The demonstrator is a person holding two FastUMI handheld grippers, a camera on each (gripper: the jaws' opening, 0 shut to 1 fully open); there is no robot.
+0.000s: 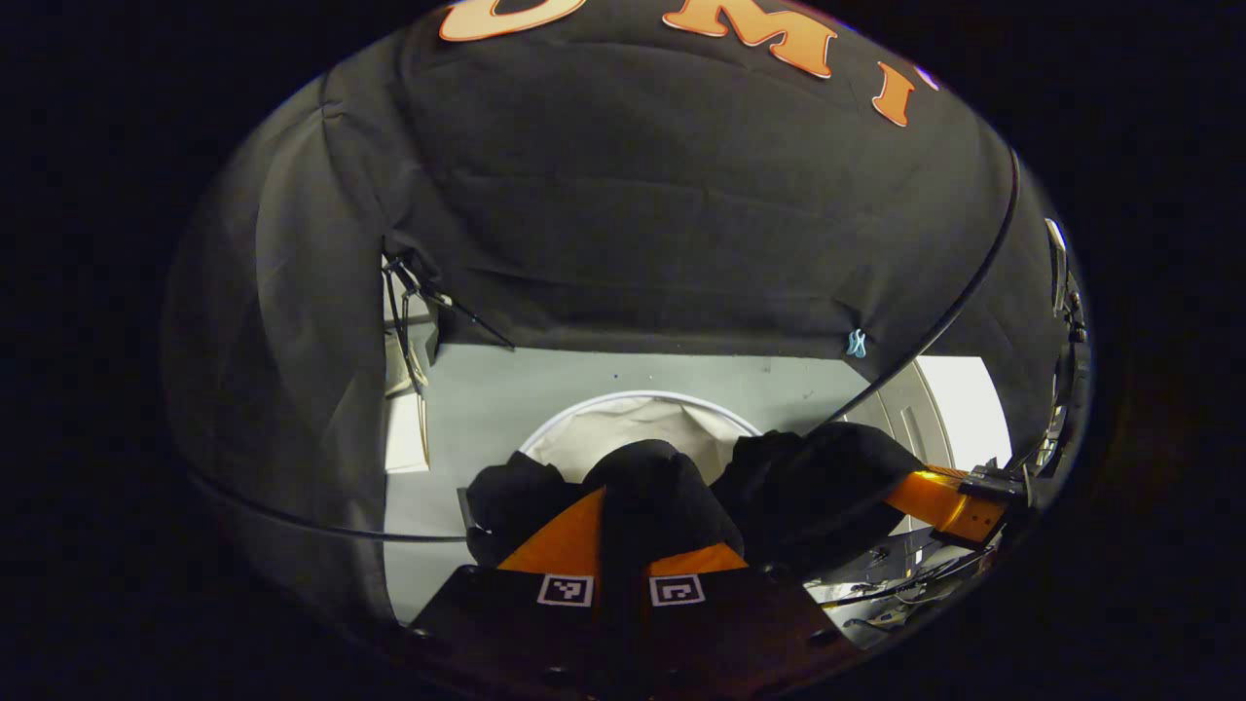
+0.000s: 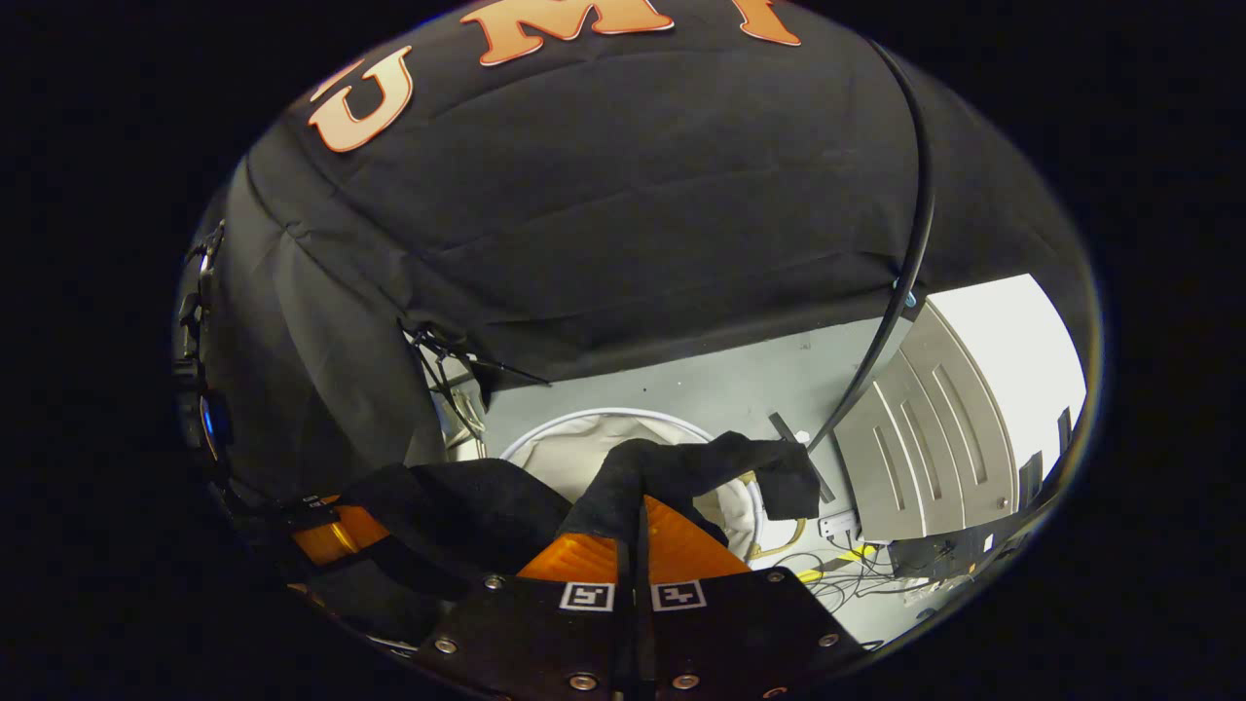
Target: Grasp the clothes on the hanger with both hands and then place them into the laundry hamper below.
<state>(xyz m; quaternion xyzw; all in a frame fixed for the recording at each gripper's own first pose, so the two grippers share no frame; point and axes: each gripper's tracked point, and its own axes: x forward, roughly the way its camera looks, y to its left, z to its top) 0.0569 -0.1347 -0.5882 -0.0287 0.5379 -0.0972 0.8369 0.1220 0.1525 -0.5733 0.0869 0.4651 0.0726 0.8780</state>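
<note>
We are seeing a grey floor [image 1: 487,409] carrying the white-lined laundry hamper [image 1: 623,428], with loose cables [image 2: 837,565] lying beside it.

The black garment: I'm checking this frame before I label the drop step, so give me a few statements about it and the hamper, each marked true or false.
1. The left gripper is shut on the black garment. True.
2. The right gripper hangs open, clear of the cloth. False: its fingers pinch a fold of the garment.
3. The laundry hamper is a round one with a pale lining and a white rim, standing on the grey floor. True.
4. The garment already lies at the bottom of the hamper. False: it is held between the two grippers above it.
5. The hamper is tipped on its side. False: its opening faces up.
</note>
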